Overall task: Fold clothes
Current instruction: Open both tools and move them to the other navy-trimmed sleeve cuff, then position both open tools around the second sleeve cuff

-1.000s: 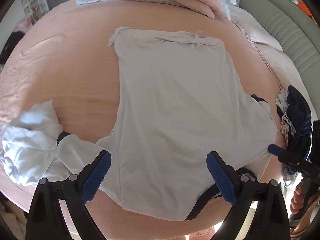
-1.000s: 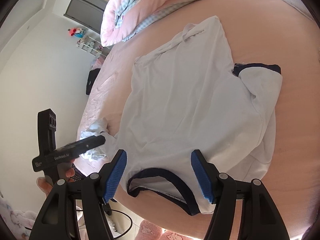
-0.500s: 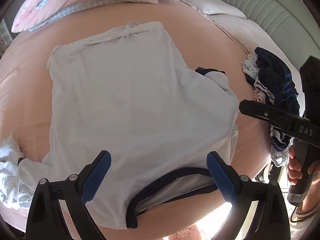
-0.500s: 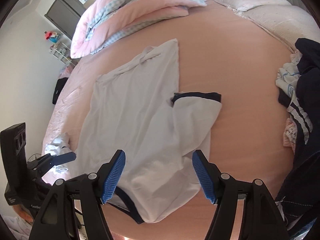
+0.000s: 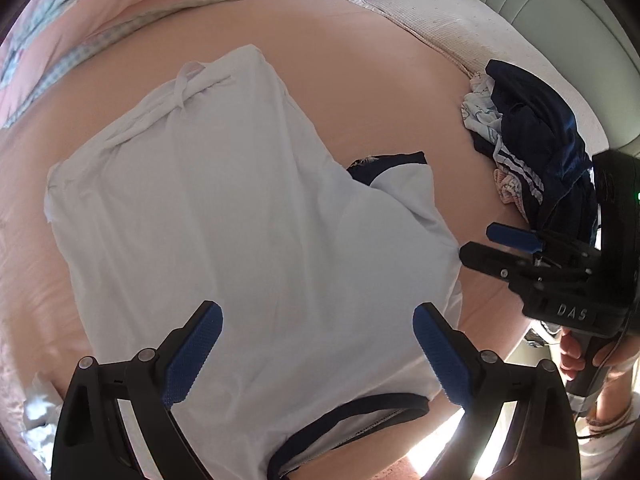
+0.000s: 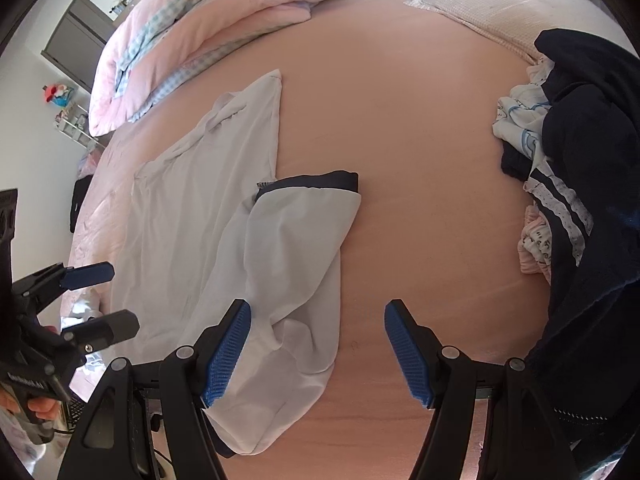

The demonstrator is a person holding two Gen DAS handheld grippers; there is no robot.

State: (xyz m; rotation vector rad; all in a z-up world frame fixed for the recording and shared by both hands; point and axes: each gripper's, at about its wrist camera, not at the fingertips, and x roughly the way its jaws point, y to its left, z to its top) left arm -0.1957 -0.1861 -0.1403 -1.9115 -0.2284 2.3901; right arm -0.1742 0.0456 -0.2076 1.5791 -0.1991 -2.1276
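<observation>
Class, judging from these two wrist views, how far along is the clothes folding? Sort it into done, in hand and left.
Done: the white T-shirt is spread flat on the bed, unfolded.
In hand: nothing; the left gripper and right gripper hover open above it, the right near the navy-trimmed sleeve.
Left: every fold, plus the dark clothes pile.

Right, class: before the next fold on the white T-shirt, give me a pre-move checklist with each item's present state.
1. White T-shirt lies spread on the bed: ok.
2. Sleeve on the right hand-held gripper's side lies out flat: ok.
3. Left hand-held gripper open, holding nothing: ok.
4. Right hand-held gripper open, holding nothing: ok.
5. Clothes pile apart from the shirt: ok.
6. Other sleeve flat: cannot tell.
</observation>
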